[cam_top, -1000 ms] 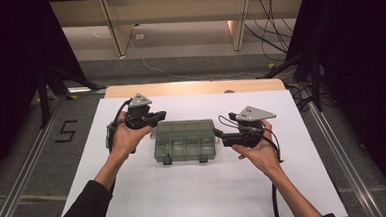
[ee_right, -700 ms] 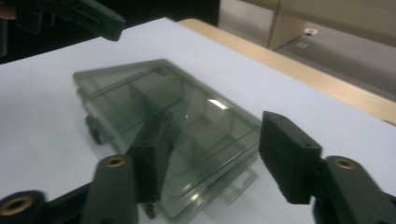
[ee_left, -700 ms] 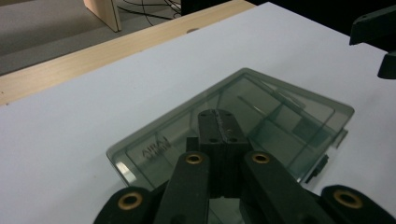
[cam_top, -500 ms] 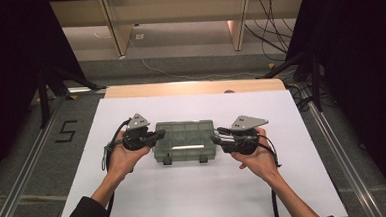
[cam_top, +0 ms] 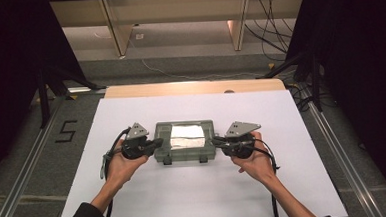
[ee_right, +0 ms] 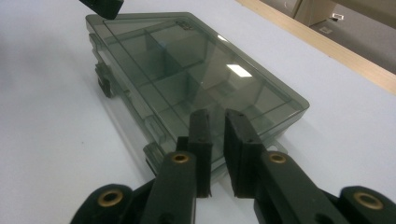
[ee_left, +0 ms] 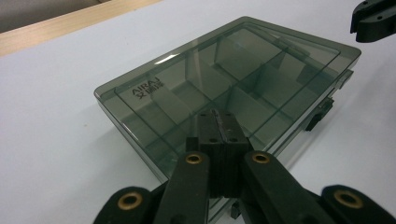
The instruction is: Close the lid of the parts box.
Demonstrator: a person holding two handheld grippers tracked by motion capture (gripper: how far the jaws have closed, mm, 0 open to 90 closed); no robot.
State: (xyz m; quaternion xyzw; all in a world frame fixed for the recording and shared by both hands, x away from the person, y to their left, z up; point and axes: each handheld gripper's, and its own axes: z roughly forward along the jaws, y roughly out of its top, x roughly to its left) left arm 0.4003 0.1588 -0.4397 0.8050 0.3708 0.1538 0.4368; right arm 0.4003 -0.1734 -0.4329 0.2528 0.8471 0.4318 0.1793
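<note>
A smoky, see-through compartment box (cam_top: 185,141) lies shut on the white table, its two latches on the side facing the person. My left gripper (cam_top: 158,142) is shut, empty, with its tips at the box's left end. In the left gripper view the closed jaws (ee_left: 217,116) lie just above the lid (ee_left: 224,74) near its corner. My right gripper (cam_top: 215,140) is at the box's right end. Its jaws (ee_right: 217,116) have just been closing and stand a narrow gap apart over the lid (ee_right: 187,60), with nothing pinched between them.
The white board (cam_top: 136,201) covers the table, with a wooden strip (cam_top: 195,87) along its far edge. A "5" mark (cam_top: 67,131) is on the floor at left. Cables trail from both grippers toward the person.
Both hands have sunk and come in to the two ends of the box. The right jaws have gone from wide apart to almost closed. The box has not moved.
</note>
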